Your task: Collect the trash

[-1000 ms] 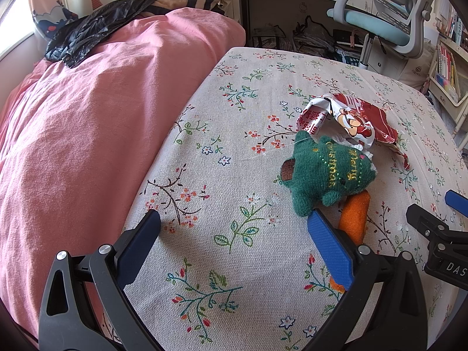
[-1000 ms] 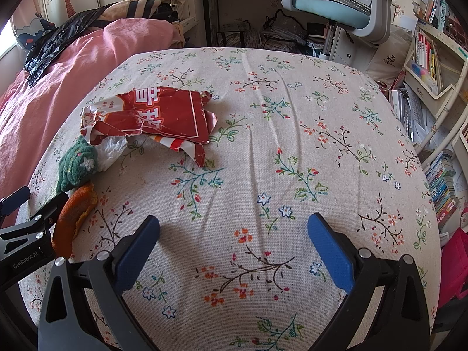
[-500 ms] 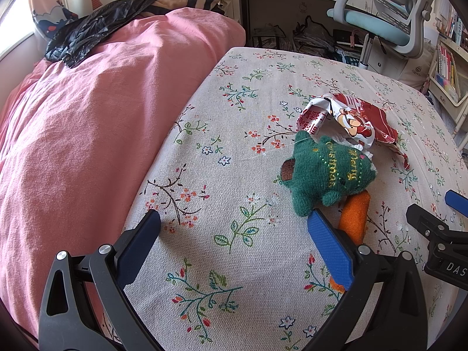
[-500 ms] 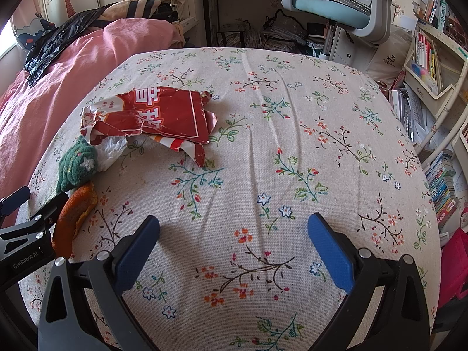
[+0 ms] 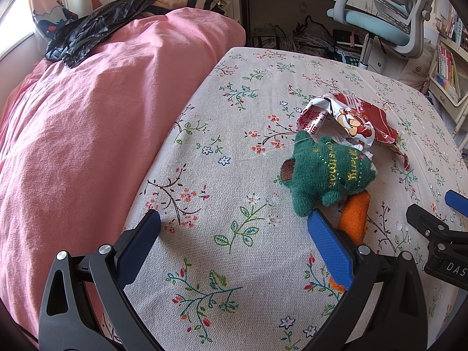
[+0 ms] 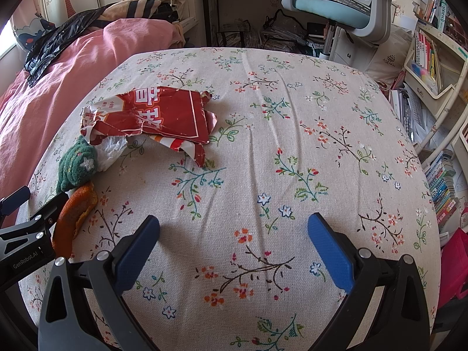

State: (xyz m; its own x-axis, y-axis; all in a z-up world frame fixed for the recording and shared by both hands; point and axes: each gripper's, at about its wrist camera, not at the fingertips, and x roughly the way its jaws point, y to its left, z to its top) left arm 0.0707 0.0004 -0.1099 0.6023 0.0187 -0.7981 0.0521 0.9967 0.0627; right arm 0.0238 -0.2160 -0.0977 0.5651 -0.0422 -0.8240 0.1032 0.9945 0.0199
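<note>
Nothing is collected yet: the red wrapper (image 6: pixel 163 117) and orange peel (image 6: pixel 74 213) lie beside the green plush toy (image 5: pixel 324 172); left tool (image 5: pixel 234 228) and right tool (image 6: pixel 234 228) gape wide, empty.

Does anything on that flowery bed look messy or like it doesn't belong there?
Yes. A torn, crumpled red snack wrapper lies on the floral sheet, with orange peel nearby: litter on a bed. A green knitted toy lies tipped among them, touching both. A black plastic bag is draped over the pink duvet.
</note>
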